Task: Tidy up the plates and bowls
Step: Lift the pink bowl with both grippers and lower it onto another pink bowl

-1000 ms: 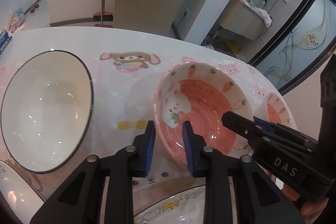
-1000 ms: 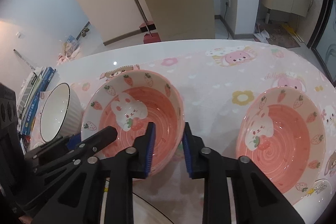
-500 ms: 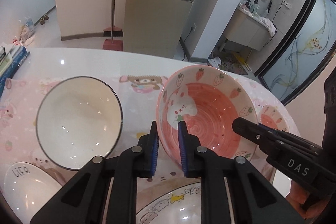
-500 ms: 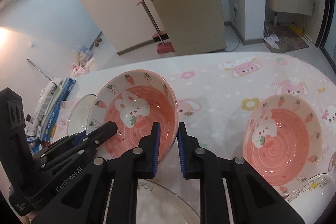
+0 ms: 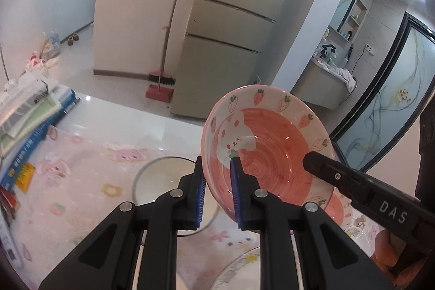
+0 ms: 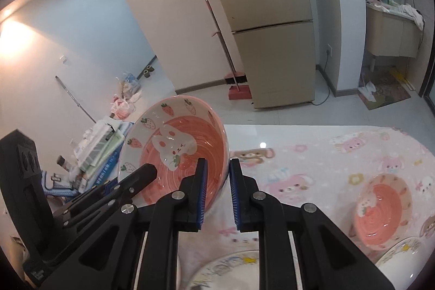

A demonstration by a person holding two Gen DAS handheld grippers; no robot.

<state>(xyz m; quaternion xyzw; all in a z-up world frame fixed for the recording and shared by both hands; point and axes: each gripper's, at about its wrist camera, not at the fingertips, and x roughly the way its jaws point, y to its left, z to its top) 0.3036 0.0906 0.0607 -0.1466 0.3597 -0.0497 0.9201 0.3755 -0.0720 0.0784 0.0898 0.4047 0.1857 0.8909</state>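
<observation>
A pink bowl with a rabbit and strawberries hangs tilted in the air above the table, its inside facing me. My left gripper is shut on its near left rim. My right gripper is shut on the opposite rim of the same pink bowl. Each view shows the other gripper's fingers reaching in at the bowl's far side. A second pink bowl sits on the pink cartoon tablecloth to the right.
A white bowl with a dark rim stands on the table under the lifted bowl. A cartoon-printed plate lies near the front edge. A stack of books fills the table's left end. A broom and fridge stand behind.
Both grippers have risen with the pink bowl, lifting it off the table and tilting it. The left jaws closed tighter on its rim. The table now looks lower and farther.
</observation>
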